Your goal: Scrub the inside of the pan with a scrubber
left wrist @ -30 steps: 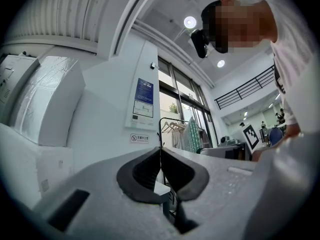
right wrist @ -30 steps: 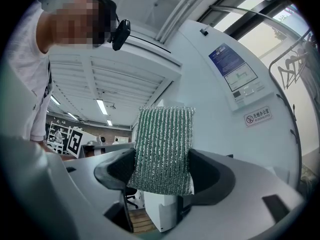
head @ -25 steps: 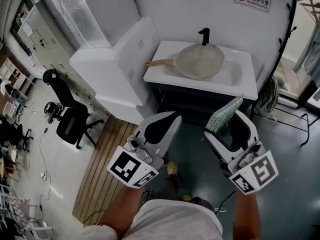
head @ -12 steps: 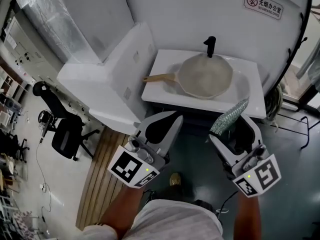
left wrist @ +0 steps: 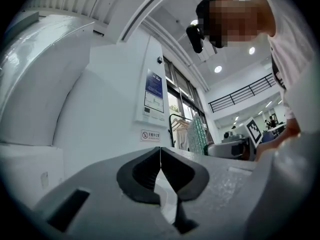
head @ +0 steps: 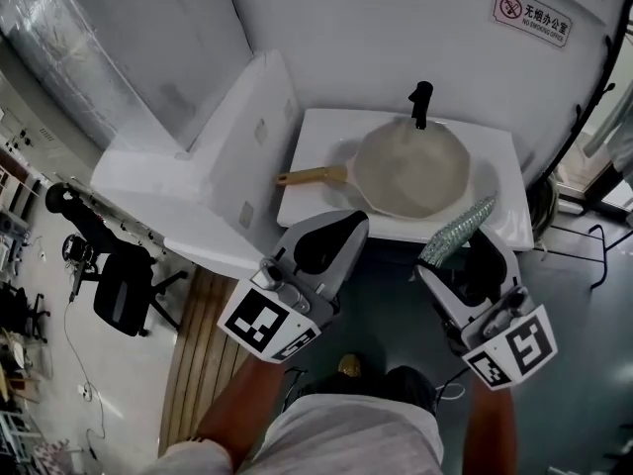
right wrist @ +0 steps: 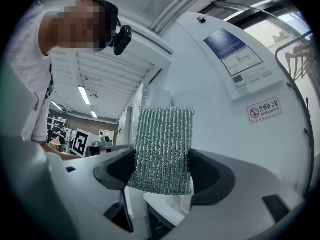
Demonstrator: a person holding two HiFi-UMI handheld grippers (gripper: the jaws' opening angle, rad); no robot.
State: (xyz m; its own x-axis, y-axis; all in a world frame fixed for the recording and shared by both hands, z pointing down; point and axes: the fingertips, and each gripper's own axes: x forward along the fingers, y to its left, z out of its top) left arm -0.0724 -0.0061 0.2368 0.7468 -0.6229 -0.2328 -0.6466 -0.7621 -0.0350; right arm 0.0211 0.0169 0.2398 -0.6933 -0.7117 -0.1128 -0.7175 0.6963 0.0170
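pan: cream pan (head: 410, 171) sits open side up in the white sink (head: 502, 191), at the far middle of the scene
pan axis: long axis runs left to right; wooden handle (head: 312, 176) points left, out past the sink's left edge
faucet: black faucet (head: 421, 102) just beyond the pan's far rim
scrubber: green-silver scrubber (right wrist: 162, 149) stands on end, long axis in line with the jaws, top poking past the tips toward the sink
right gripper: right gripper (right wrist: 162, 173) is clamped on the scrubber's lower part, pads on both side edges
left gripper: left gripper (left wrist: 160, 156) has its jaws together, nothing between them
pose: both forearms reach in from the near edge, grippers side by side and apart, tips toward the sink, marker cubes nearest the person
position: both grippers are on the near side of the sink, clear of the pan
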